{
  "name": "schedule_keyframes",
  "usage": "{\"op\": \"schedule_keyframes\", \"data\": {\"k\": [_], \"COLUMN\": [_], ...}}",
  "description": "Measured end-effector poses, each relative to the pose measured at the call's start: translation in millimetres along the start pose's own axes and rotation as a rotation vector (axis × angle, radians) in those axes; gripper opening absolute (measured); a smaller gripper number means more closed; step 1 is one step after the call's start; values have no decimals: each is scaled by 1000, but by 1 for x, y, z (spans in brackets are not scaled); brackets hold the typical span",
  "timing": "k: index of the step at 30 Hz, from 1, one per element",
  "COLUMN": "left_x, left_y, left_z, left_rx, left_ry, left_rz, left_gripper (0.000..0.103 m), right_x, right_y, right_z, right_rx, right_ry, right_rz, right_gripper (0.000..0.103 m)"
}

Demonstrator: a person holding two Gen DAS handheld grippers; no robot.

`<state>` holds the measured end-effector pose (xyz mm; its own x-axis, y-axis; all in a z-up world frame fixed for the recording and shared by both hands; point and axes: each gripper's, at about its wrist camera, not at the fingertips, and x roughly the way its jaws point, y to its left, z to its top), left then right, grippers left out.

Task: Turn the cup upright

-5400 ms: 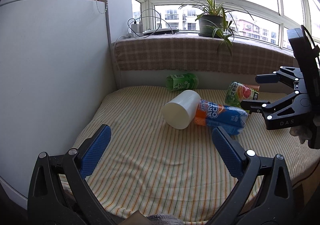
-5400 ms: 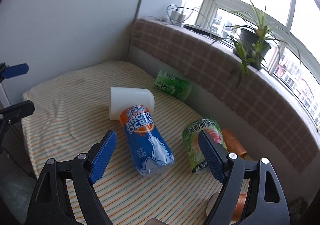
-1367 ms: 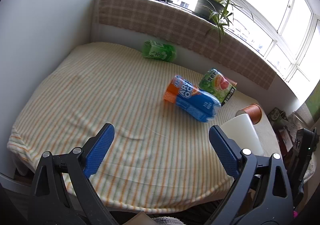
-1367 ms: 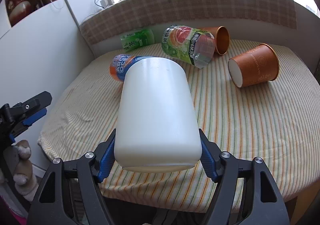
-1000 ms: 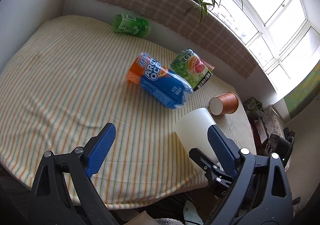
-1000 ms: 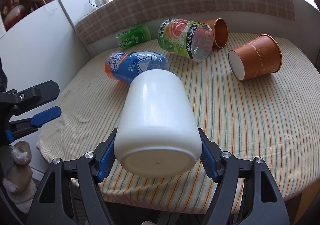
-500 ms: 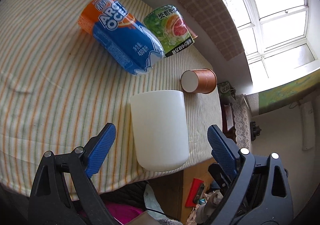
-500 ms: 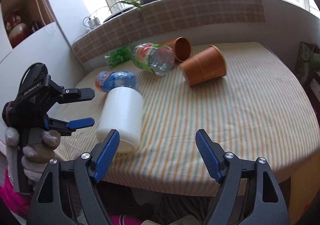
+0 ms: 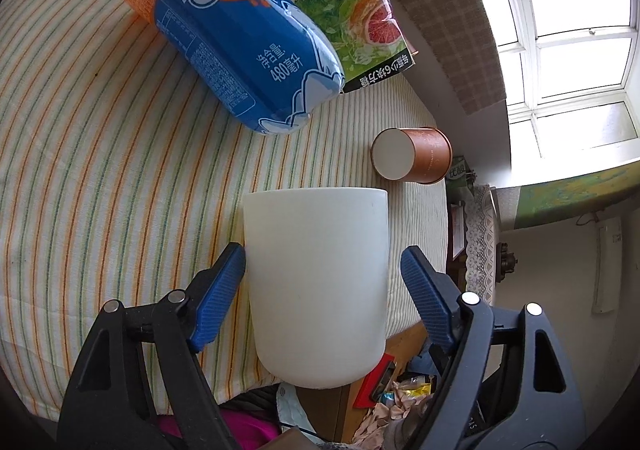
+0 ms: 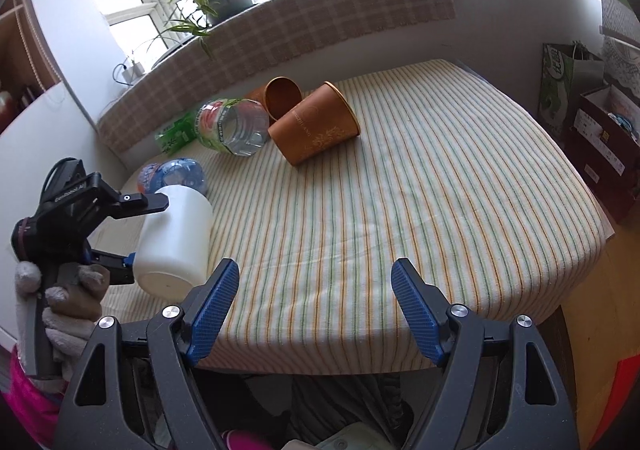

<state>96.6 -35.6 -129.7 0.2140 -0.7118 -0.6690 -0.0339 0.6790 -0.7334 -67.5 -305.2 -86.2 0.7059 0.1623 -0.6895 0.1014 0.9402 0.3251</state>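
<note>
The white cup (image 9: 316, 286) lay between my left gripper (image 9: 322, 298) jaws at the counter's (image 10: 420, 210) near edge, long axis along the fingers, one pad touching, not yet clamped. My right gripper (image 10: 314, 308) was released, apart.

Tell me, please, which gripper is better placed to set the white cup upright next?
The left gripper. The white cup lies between its blue fingers, one touching its side. The right gripper is open and empty, away from the cup.
</note>
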Motion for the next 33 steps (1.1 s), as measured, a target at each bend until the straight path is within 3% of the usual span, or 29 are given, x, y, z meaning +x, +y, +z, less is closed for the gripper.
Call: {"op": "schedule_keyframes", "data": {"k": [2, 10, 18, 26, 33], "left_x": [1, 0, -14, -20, -15], "left_y": [0, -7, -34, -67, -78], "left_z": [1, 0, -13, -27, -32], "left_rx": [2, 60, 220, 437, 534], "left_ry": [-2, -36, -131, -263, -310], "left_rz": [6, 41, 122, 265, 337], "left_gripper": [76, 76, 76, 75, 75], "right_x": [1, 5, 6, 9, 9], "right_y": [1, -5, -3, -2, -4], "right_z": [0, 0, 0, -3, -4], "right_rx": [-4, 21, 20, 19, 27], "right_ry": [-1, 0, 3, 18, 21], "right_rz": [-5, -21, -31, -24, -30], "right_gripper": [78, 78, 78, 78, 78]}}
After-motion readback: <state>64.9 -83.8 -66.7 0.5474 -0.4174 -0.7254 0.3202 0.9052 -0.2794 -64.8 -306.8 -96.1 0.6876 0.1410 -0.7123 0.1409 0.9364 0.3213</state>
